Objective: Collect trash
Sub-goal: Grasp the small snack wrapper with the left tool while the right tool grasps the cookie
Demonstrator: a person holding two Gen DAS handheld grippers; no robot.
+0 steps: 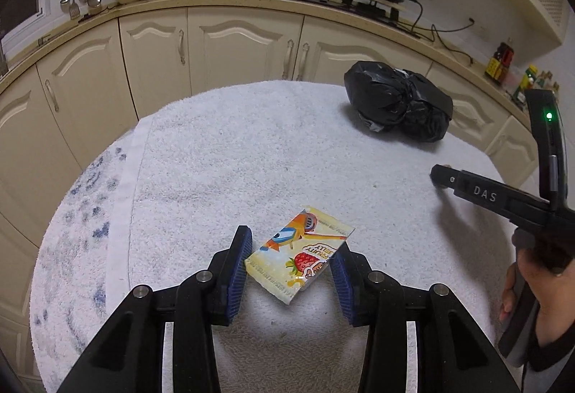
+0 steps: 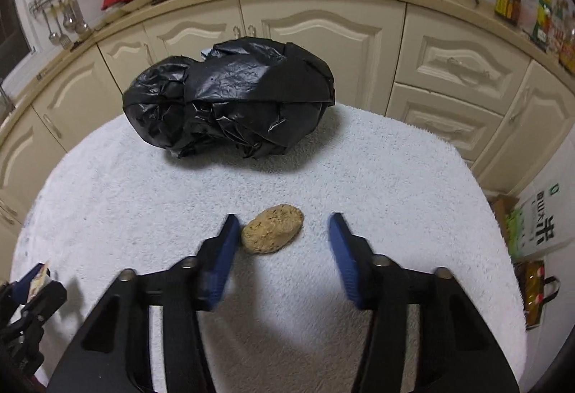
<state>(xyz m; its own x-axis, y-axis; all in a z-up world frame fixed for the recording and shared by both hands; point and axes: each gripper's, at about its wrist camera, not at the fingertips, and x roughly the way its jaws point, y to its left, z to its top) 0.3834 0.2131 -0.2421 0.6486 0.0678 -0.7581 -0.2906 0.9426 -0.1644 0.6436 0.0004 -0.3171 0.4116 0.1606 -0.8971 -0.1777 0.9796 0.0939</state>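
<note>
The left hand-held gripper clamps a flat, glossy yellow snack wrapper across its width. The right hand-held gripper straddles a rough tan oval lump, jaws not yet pressing. The crinkled black plastic bag lies beyond on the white terry-covered counter.
</note>
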